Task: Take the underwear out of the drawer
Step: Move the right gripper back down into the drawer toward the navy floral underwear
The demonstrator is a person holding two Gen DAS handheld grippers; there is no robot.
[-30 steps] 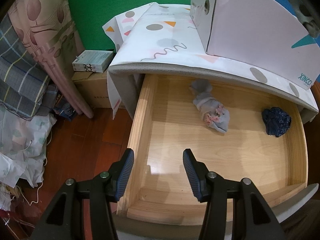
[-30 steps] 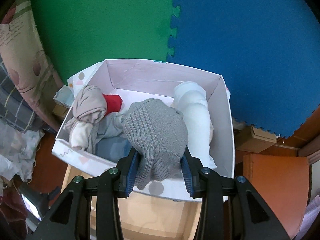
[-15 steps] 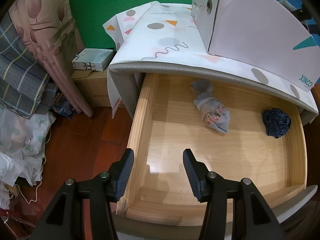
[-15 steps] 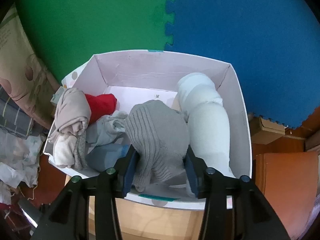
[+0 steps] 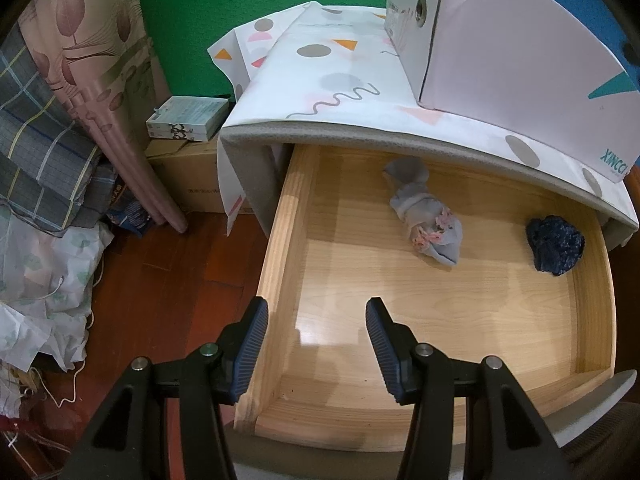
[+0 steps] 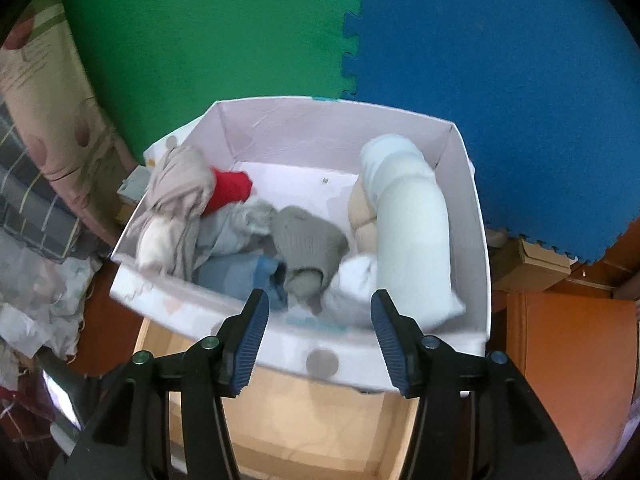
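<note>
A pale wooden drawer (image 5: 440, 320), smooth and glossy, is being shown pulled out beneath a tabletop (image 5: 340, 92) covered in patterned cloth. Only the left wrist view is showing its inside: a rolled grey bundle of underwear (image 5: 426, 216) and a crumpled dark blue piece (image 5: 555, 249) are lying well beyond the left gripper (image 5: 317, 344), whose ribbed blue jaws are being held apart with nothing between them. Only the right wrist view is showing the inside of the white cardboard box (image 6: 478, 264), where a ribbed grey knit piece (image 6: 308, 248) is lying just beyond the right gripper (image 6: 316, 338); its jaws have just been opening and are standing apart, nothing being gripped.
</note>
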